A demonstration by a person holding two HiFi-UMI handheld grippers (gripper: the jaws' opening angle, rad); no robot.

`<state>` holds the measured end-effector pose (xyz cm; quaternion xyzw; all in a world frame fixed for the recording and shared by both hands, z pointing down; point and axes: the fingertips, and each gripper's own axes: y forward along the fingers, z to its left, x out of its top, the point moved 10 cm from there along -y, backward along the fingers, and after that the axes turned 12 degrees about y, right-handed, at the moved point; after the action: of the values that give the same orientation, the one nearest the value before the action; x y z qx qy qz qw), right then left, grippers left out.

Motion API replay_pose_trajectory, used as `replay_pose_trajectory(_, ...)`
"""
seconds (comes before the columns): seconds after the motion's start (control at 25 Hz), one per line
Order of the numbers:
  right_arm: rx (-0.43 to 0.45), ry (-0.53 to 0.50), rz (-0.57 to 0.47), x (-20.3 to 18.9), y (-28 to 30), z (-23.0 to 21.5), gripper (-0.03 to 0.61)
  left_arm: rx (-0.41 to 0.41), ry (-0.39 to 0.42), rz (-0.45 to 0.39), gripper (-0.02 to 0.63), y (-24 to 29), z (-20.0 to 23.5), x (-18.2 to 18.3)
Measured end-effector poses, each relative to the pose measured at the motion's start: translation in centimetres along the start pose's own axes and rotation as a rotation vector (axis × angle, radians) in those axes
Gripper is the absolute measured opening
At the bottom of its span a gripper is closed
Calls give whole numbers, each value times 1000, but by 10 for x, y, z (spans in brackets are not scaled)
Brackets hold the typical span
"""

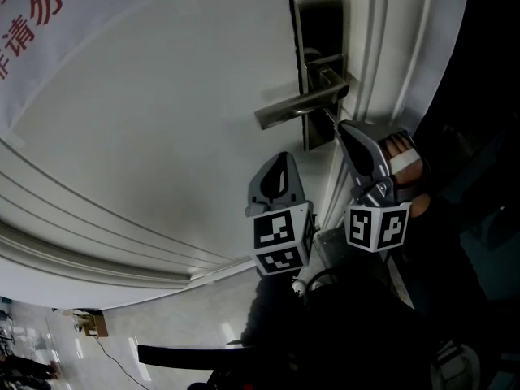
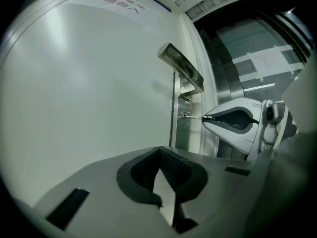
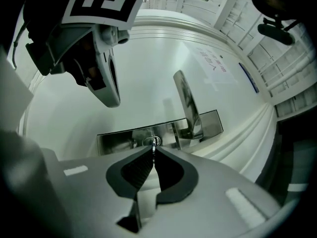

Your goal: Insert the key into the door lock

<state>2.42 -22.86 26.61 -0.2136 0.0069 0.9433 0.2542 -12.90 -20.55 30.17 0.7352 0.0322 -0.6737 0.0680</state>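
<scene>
A white door carries a steel lock plate point(image 1: 318, 23) with a lever handle point(image 1: 296, 104). My right gripper point(image 1: 340, 126) is shut on a small metal key point(image 3: 154, 144), below the handle. In the left gripper view the key point(image 2: 194, 117) reaches from the right gripper point(image 2: 204, 118) to the keyhole point(image 2: 184, 117), its tip at or in the hole. In the right gripper view the keyhole point(image 3: 151, 142) lies just beyond the pinched jaws point(image 3: 153, 150). My left gripper point(image 1: 282, 157) hangs lower left of the lock, shut on nothing, its jaws point(image 2: 159, 150) meeting at the tips.
The door's stepped moulding and frame point(image 1: 382, 47) run beside the lock. A paper notice with red characters point(image 1: 49, 23) hangs at the upper left. A person's hand point(image 1: 402, 149) holds the right gripper. Glossy floor point(image 1: 162, 323) shows below.
</scene>
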Motion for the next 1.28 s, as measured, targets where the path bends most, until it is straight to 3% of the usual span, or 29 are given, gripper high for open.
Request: replay_pose_trajectory(1.28, -3, -103, 48, 5, 2, 0, 12, -51, 19, -43, 2, 6, -5, 8)
